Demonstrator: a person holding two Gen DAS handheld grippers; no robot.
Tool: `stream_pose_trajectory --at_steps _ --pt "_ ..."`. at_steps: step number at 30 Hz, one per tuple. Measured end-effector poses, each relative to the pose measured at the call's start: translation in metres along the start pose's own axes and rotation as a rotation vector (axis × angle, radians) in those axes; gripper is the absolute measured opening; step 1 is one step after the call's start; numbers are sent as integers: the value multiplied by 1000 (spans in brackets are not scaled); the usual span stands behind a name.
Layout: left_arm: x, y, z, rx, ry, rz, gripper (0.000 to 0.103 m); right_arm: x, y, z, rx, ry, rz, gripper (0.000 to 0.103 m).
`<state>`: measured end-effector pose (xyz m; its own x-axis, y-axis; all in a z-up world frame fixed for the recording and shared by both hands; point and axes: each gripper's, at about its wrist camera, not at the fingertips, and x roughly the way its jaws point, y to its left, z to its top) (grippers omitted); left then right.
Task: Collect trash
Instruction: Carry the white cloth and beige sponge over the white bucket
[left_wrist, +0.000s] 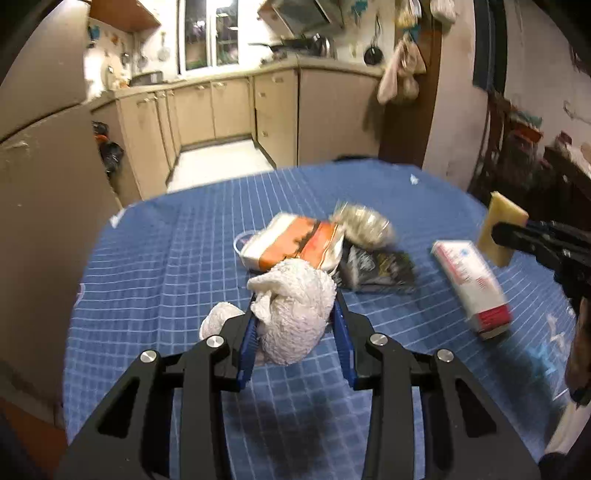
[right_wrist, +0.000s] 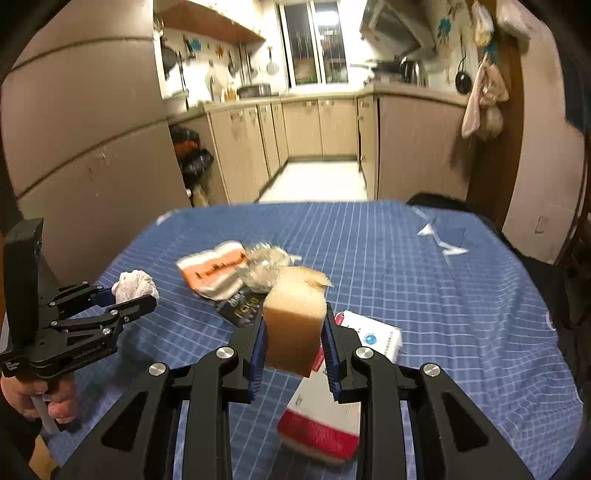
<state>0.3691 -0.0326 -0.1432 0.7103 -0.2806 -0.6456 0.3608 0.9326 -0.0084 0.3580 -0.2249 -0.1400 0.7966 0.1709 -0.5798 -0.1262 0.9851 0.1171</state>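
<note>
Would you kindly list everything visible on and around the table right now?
Tablecloth: one, blue with white grid, over the table.
Crumpled tissue: one, white, in the left gripper.
Sponge: one, yellowish, in the right gripper.
Orange-and-white packet: one, mid-table.
Clear crumpled wrapper: one, beside the packet.
Black packet: one, beside the wrapper.
White-and-red box: one, lying right of the pile.
Left gripper: black, blue pads.
Right gripper: same.
</note>
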Motion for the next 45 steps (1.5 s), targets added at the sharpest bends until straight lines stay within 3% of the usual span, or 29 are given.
stream_pose_trajectory --at_steps 4,8,18,27,37,45 --pt "-43 -22 3 -12 -60 -8 35 -62 -2 -12 -16 -50 -35 28" --pt "-76 -65 3 15 -100 -92 35 -117 -15 -34 -7 -72 -104 28" --pt "-105 -210 -20 109 -87 -350 35 -248 -95 -113 104 -77 -344 28" --pt "-129 -321 -55 228 -65 -474 35 -350 -155 -179 203 -93 -496 28" --pt "-143 -412 -78 319 -41 -556 35 -424 -202 -239 292 -96 -592 28" --pt "-136 -469 -112 375 29 -584 35 -442 -232 -280 360 -53 -620 28"
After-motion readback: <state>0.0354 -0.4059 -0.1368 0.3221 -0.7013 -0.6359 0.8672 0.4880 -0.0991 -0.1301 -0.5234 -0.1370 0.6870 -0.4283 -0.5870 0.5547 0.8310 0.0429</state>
